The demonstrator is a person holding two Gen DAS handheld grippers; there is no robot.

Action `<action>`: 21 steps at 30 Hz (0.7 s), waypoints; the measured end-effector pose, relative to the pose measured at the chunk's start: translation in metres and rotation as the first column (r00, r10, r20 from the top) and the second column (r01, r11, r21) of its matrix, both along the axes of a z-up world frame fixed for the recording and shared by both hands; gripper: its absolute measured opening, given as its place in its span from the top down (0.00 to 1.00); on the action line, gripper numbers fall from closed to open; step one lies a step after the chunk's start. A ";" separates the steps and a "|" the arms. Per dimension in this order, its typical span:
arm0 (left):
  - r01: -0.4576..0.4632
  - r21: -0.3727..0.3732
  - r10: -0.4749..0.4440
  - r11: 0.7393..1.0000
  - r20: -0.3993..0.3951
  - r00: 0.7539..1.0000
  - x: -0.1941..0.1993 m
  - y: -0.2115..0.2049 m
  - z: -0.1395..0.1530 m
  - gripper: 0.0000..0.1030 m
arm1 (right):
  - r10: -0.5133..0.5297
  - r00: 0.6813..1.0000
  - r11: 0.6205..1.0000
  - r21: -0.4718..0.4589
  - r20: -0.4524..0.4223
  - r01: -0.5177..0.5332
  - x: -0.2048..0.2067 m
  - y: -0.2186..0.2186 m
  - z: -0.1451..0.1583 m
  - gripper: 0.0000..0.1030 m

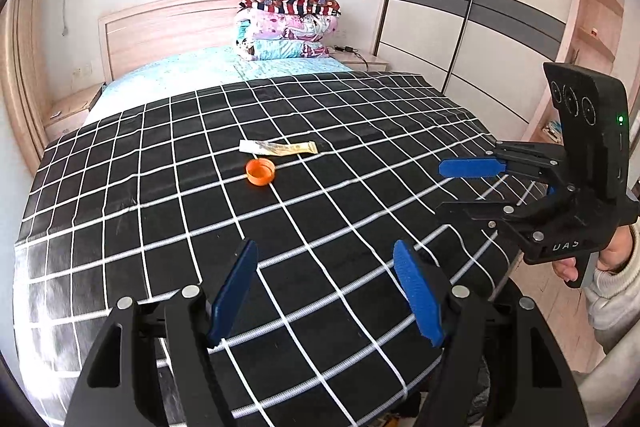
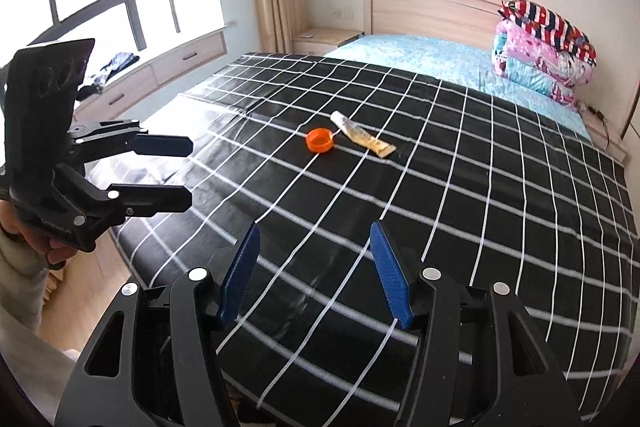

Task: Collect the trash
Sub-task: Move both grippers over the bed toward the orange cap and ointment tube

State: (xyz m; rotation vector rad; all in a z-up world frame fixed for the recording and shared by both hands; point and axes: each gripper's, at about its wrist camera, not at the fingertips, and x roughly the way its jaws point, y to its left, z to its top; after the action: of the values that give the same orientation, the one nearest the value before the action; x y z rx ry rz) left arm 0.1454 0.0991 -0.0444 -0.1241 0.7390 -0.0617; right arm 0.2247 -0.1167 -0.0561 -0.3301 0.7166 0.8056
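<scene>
Both my grippers empty, jaws apart, held above near bed edge: left gripper [image 1: 324, 291], right gripper [image 2: 316, 275]. Trash mid-bed on checked cover [image 1: 360, 227]: orange cap [image 1: 260, 171] just beside squeezed tube [image 1: 278, 148], possibly ointment. Both lie flat, apart, likely one grasp each.

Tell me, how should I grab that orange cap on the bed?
The orange cap sits open side up on the checked cover, beside the squeezed tube. Probably come from above and pinch across its round rim, one finger either side; it's too low to catch sideways.
</scene>
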 end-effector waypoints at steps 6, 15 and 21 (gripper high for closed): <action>-0.007 0.002 0.007 1.000 -0.015 1.000 0.025 0.014 -0.006 0.34 | 0.001 1.000 1.000 -0.022 0.020 -0.001 0.028 0.011 0.002 0.45; -0.007 -0.011 0.007 1.000 -0.047 0.999 0.063 0.034 -0.018 0.34 | 0.011 0.999 0.997 -0.083 0.044 -0.008 0.074 0.030 -0.004 0.45; -0.024 -0.019 0.023 1.000 -0.081 0.996 0.087 0.050 -0.029 0.34 | 0.025 0.999 0.993 -0.114 0.022 -0.023 0.105 0.044 -0.019 0.45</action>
State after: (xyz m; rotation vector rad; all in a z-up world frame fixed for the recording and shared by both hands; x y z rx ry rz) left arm 0.2327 0.1490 -0.0733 -0.1553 0.8171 -0.0419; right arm 0.3298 -0.0729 -0.0749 -0.4510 0.7394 0.7841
